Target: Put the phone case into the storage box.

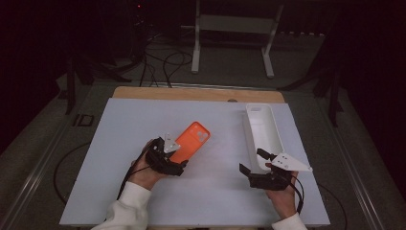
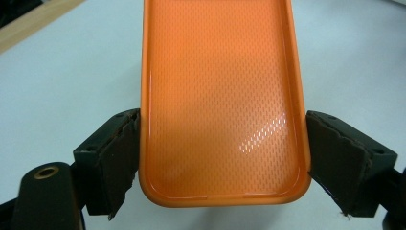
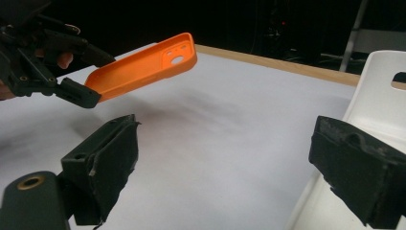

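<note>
Two cases: orange phone case (image 1: 190, 141) clamped at its lower end by left gripper (image 2: 222, 158).
Right gripper (image 3: 230, 167): jaws released beside white case (image 1: 262, 129), frame right.
Advice: grip is kept firm, case level above tabletop (image 1: 143, 124).

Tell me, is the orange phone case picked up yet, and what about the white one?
Yes, that part looks done: the left gripper is clamped on the sides of the orange phone case, and the right gripper view shows it lifted off the white table. The right gripper is open beside the white case, which lies on the table, not gripped. Probably left: grabbing the white case and bringing the two together.
</note>
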